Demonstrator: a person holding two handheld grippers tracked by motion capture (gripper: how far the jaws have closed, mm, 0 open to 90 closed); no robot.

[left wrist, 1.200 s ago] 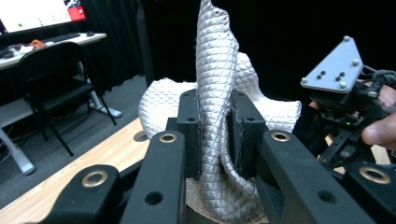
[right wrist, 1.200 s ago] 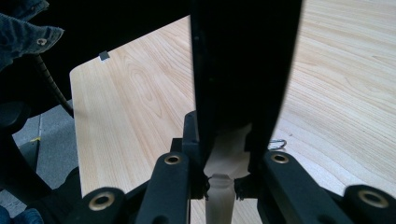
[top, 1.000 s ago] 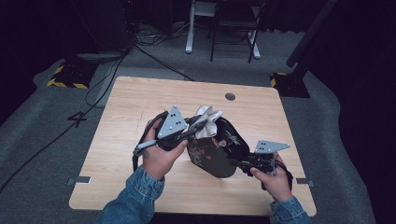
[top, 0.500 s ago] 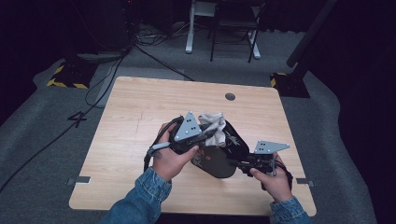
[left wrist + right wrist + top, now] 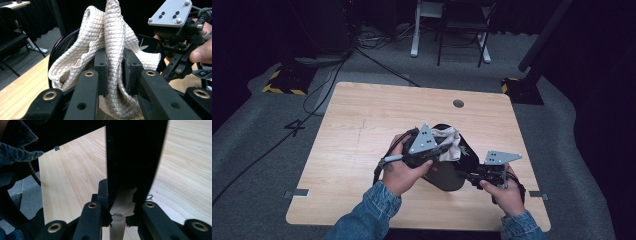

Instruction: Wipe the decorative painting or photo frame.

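A white quilted cloth bunches over the mouth of a black pouch lying on the wooden table. My left gripper is shut on a fold of the cloth, holding it low over the pouch's round rim. My right gripper is shut on the pouch's black edge at the pouch's right side, with pale table wood showing between its jaws below the fabric. The other hand's gripper appears just beyond the cloth.
A round cable hole sits near the table's far edge. Denim sleeves come in from the front edge. Cables and chair legs stand on the grey floor behind the table. Bare wood lies left of the pouch.
My left gripper has carried the white cloth to the right and lower, from the pouch's left side to over its mouth. The right gripper has kept still on the pouch edge.
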